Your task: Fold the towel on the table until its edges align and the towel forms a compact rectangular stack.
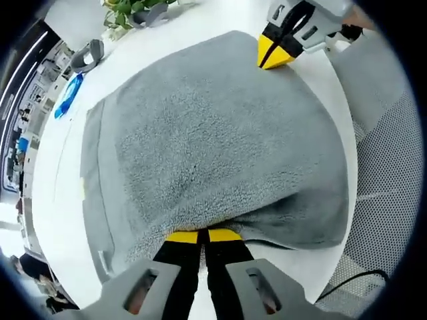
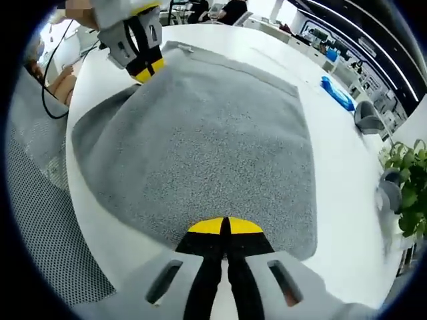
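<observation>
Grey towel [image 1: 220,140] spread on the white table [image 1: 60,200], partly folded, upper layer doubled over a lower one whose hemmed edge sticks out along one side. In the left gripper view, left gripper [image 1: 203,235] at the near edge of the towel, yellow-tipped jaws pressed together with a fold of the towel's edge pinched between them, cloth bunched and lifted just there. At the far corner of the towel, right gripper [image 1: 272,59], yellow tips together and touching the cloth; grip on it looks closed, though hard to tell how much fabric is caught. Beyond the towel's far side on the table, a blue object [image 1: 69,97], a small grey item [image 1: 90,53] and a green plant [image 1: 130,10], all well apart from the towel. In the right gripper view, right gripper [image 2: 225,227] at the near edge of the towel [image 2: 213,140], jaws closed tight, yellow tips meeting over the cloth's edge. At the opposite corner of the towel, left gripper [image 2: 145,67], tips closed on the raised edge. Off to the towel's side on the table [image 2: 353,200], the blue object [image 2: 337,93], a grey item [image 2: 367,117] and the plant [image 2: 407,180]. Grey mesh surface [image 2: 47,247] beyond the table's rim.
</observation>
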`<action>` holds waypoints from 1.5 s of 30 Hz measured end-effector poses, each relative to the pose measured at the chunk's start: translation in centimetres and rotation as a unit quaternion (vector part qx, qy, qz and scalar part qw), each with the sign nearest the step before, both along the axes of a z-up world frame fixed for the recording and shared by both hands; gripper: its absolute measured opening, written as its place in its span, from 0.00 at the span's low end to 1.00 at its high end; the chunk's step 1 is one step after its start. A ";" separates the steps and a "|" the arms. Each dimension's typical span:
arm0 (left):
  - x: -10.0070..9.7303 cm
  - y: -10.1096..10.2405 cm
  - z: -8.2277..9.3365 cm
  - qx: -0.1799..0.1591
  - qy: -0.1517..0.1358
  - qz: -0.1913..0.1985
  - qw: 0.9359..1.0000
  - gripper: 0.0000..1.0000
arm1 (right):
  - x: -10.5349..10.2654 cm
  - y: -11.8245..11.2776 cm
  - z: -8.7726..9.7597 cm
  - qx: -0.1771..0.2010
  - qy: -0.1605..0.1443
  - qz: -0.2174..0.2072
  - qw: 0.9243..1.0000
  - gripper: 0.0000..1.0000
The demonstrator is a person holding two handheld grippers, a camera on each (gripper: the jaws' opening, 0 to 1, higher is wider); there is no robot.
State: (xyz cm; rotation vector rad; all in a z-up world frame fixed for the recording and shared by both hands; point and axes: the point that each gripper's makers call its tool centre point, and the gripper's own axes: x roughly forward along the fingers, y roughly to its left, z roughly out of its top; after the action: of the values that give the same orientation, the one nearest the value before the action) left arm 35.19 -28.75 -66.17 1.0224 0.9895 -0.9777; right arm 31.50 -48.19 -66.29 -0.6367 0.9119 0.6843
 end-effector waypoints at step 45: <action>2.9 2.2 -0.1 0.060 -0.004 -0.047 0.997 0.02 | -5.6 2.6 -0.1 0.003 0.063 -0.013 0.998 0.00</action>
State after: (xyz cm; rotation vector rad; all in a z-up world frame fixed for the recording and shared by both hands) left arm 38.06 -26.50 -66.30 1.1805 1.0114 -1.0003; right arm 25.89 -45.57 -66.42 -0.5799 1.0321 0.7097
